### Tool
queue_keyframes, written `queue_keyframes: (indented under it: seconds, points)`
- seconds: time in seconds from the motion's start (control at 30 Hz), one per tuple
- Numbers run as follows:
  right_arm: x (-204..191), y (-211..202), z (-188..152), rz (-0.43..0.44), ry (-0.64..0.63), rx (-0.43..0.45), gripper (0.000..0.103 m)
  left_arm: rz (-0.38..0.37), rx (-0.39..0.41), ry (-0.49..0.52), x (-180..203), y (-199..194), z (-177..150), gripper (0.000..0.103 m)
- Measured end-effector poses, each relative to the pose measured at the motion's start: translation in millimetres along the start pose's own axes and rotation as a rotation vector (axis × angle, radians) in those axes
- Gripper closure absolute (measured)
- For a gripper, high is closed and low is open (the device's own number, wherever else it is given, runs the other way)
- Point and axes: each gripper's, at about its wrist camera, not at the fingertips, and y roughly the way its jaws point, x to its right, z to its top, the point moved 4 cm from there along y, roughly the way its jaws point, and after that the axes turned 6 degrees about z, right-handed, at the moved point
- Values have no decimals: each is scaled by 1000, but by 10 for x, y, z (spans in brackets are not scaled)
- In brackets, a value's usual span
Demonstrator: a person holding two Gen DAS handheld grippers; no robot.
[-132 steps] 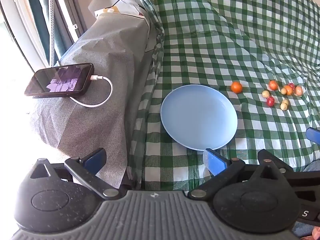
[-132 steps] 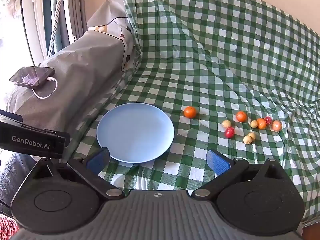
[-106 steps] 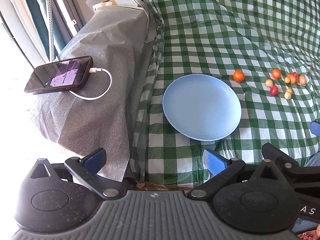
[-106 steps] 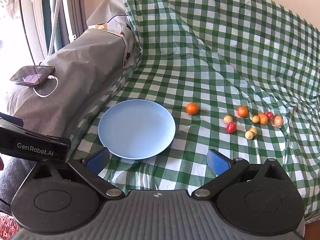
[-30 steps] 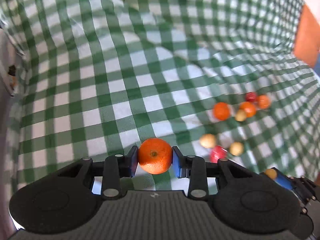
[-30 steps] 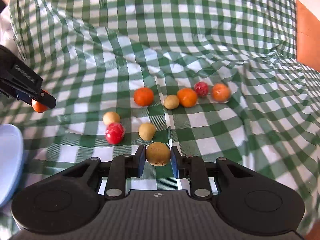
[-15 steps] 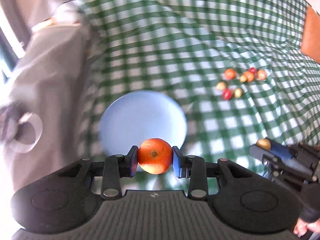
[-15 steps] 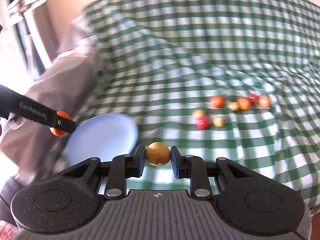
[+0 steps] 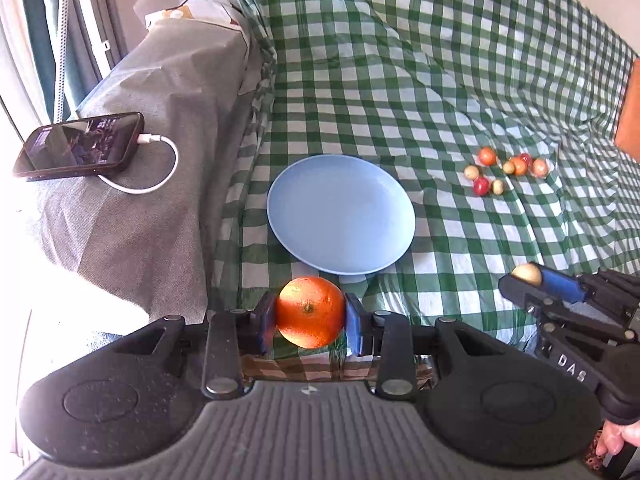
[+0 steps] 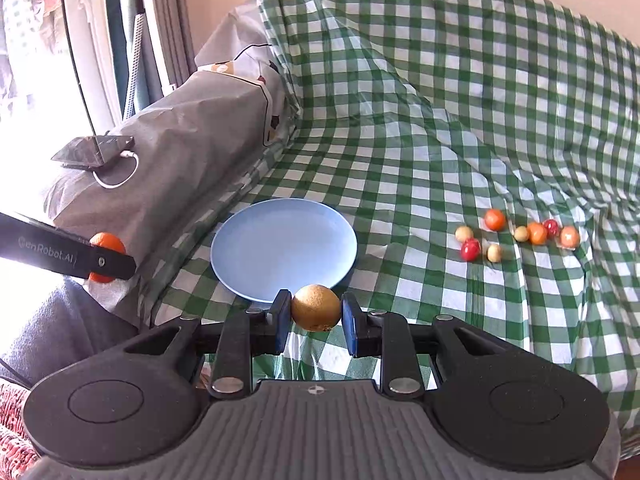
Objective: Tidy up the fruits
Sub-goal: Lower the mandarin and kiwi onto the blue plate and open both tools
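**Both hands loaded, plate bare**

Right now your left gripper (image 9: 310, 320) has its fingers (image 9: 353, 326) clamped on an orange (image 9: 310, 312), pads pressing both sides of it. It hangs just short of the near rim of the blue plate (image 9: 340, 216), over the edge of the green checked cloth (image 9: 400, 100).

Your right gripper (image 10: 314, 318) is closed on a small brown-gold round fruit (image 10: 316, 307), pinched between the blue pads, also at the near rim of the plate (image 10: 280, 240). In the left wrist view that same gripper (image 9: 532, 280) sits low at the right with the fruit (image 9: 527, 274) at its tip. In the right wrist view the left gripper (image 10: 104, 258) shows at the left edge, side-on, orange (image 10: 106, 242) in its tip.

Nothing lies on the plate.

Seven loose fruits (image 10: 516, 236) sit on the cloth well to the right of the plate: three orange ones, two red, three pale ones counted roughly, bunched close, some touching.

Left of the plate, a grey-covered armrest (image 9: 160, 140) carries a phone (image 9: 80, 146) with a white cable (image 9: 160, 168) plugged in.
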Motion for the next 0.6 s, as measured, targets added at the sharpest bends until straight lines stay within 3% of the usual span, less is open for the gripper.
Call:
queue_keyframes:
  seconds: [0.6]
  points:
    - [62,67,-39,-11,-43,-54,75,-28,-16,-28,-58,116,-4,64]
